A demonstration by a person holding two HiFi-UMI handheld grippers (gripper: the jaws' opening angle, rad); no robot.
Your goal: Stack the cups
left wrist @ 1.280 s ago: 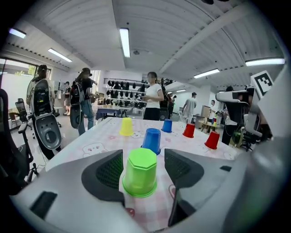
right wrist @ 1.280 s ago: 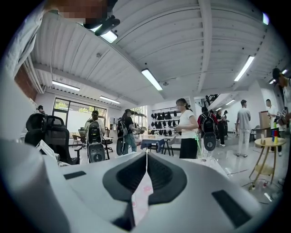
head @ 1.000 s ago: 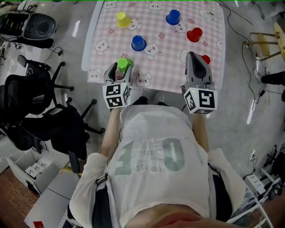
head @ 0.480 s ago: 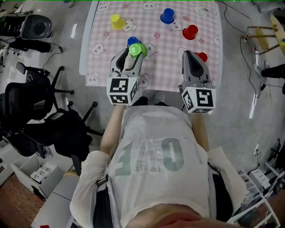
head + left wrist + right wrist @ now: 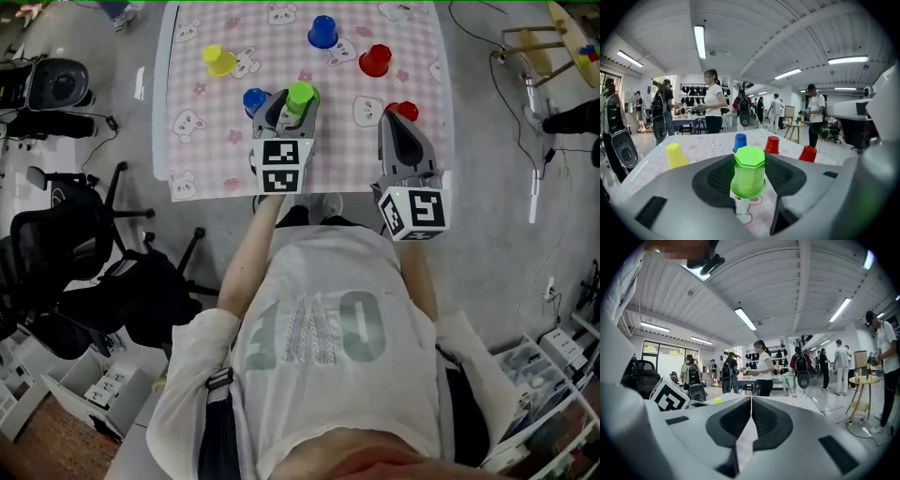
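Left gripper [image 5: 292,107] holds green cup [image 5: 749,172]. Jaws just closed in on it, and grip is fairly wide round cup wall. Cup mouth-down, lifted off table [image 5: 202,141], just beside blue cup [image 5: 254,98]. Probably kept inverted to drop over it. Right gripper [image 5: 401,127] has jaws together, empty, parked near red cup [image 5: 406,110], probably to stay out of way.

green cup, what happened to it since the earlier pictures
The left gripper has just been closing its jaws on the green cup and carried it further onto the table, to the right of the near blue cup. Right gripper stayed shut; other cups stayed put.
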